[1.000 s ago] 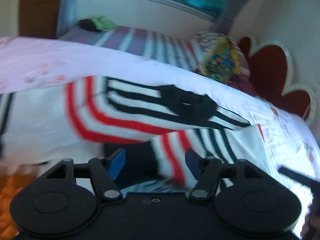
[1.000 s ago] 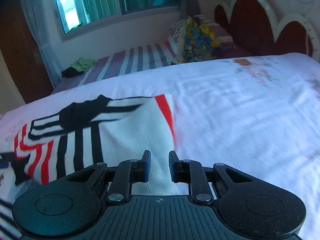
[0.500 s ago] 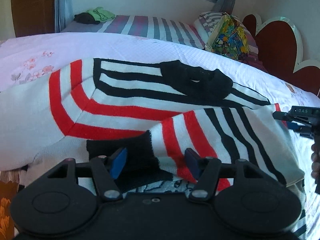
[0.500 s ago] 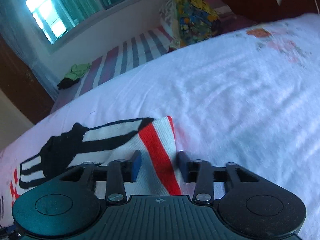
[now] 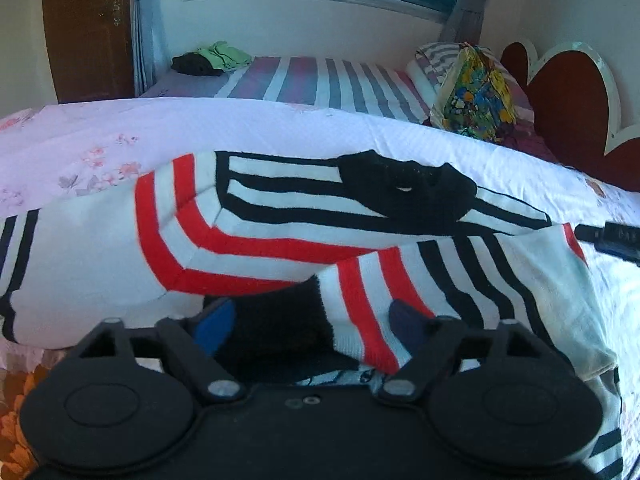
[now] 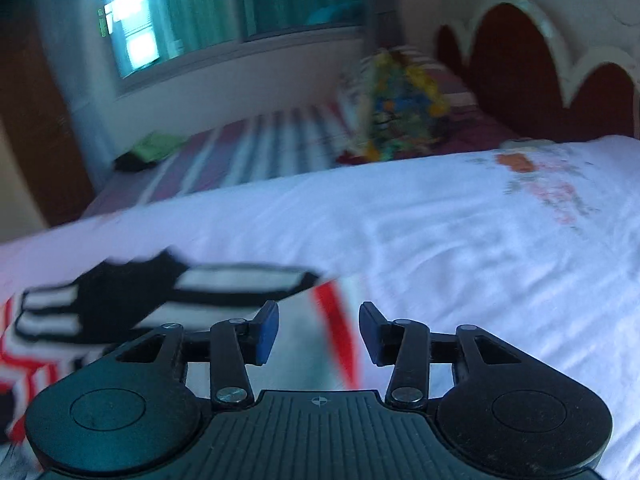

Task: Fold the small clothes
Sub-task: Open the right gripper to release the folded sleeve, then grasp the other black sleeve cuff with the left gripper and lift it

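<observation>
Striped sweater [image 5: 280,236]: white, red and black bands, sleeve folded over, flat on bed.

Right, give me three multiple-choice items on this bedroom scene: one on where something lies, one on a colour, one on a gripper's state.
1. Where does the striped sweater lie?
A. on the white bedspread
B. on the striped mattress by the window
C. on the floor

2. What colours are the sweater's stripes?
A. blue and yellow
B. red and black
C. green and grey

3. How does the right gripper stand?
A. shut on the sweater
B. shut on nothing
C. open

Key:
1 A, the left wrist view shows it spread across the white bedspread.
2 B, red and black bands run over white knit.
3 C, a wide gap shows between its blue pads, and the sweater's red-edged side lies under it, ungripped.
</observation>
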The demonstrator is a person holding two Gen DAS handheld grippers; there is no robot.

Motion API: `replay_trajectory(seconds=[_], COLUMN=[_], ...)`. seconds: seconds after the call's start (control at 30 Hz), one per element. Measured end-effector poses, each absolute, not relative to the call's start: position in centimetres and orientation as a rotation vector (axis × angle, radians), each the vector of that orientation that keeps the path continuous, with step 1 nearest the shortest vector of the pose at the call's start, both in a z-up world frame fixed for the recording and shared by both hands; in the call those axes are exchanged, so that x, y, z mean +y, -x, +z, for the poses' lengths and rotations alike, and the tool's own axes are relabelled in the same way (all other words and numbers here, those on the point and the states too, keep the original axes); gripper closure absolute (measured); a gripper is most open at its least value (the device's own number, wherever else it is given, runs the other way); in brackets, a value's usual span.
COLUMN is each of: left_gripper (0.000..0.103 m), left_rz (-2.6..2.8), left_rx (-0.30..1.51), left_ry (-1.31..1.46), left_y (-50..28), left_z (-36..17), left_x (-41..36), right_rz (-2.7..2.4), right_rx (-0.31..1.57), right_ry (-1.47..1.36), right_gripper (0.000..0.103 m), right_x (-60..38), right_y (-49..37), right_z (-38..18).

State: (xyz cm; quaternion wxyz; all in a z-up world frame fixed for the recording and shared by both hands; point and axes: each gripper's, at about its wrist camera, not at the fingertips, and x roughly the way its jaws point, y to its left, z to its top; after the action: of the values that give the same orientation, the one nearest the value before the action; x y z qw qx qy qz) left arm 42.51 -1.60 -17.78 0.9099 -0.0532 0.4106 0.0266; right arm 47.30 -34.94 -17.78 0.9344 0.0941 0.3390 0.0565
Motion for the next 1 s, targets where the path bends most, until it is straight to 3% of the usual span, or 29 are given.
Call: replay_trajectory(seconds=[0.17, 0.3, 0.43, 0.73, 1.0], left_gripper=[0.024, 0.014, 0.015, 0.026, 0.025], left_rz=[0.051, 0.072, 0.17, 0.382, 0.516], left_rx=[0.922, 0.888, 0.911, 0.897, 0.818], left_ry=[0.103, 0.172, 0.251, 0.435, 0.711], left_y=[-43.0, -40.7, -38.6, -32.5, -29.8], left_z=[-18.7, -16.7, -16.2, -16.2, -16.9], left_x=[-1.0, 1.5, 5.7, 18.5, 28.7], right_rz=[0.115, 0.199, 0.326, 0.477, 0.517], right_rx=[0.781, 0.731, 0.738, 0.735, 0.761], right_ry=[-0.069, -0.141, -0.106, -0.084, -0.058], right_gripper=[0.059, 0.058, 0.04, 0.04, 0.04], right_x=[-32.0, -30.2, -25.5, -17.4, -12.6], right_y=[-46.0, -43.2, -41.5, -39.2, -39.5], right_z=[-19.3, -16.6, -16.0, -15.3, -16.0])
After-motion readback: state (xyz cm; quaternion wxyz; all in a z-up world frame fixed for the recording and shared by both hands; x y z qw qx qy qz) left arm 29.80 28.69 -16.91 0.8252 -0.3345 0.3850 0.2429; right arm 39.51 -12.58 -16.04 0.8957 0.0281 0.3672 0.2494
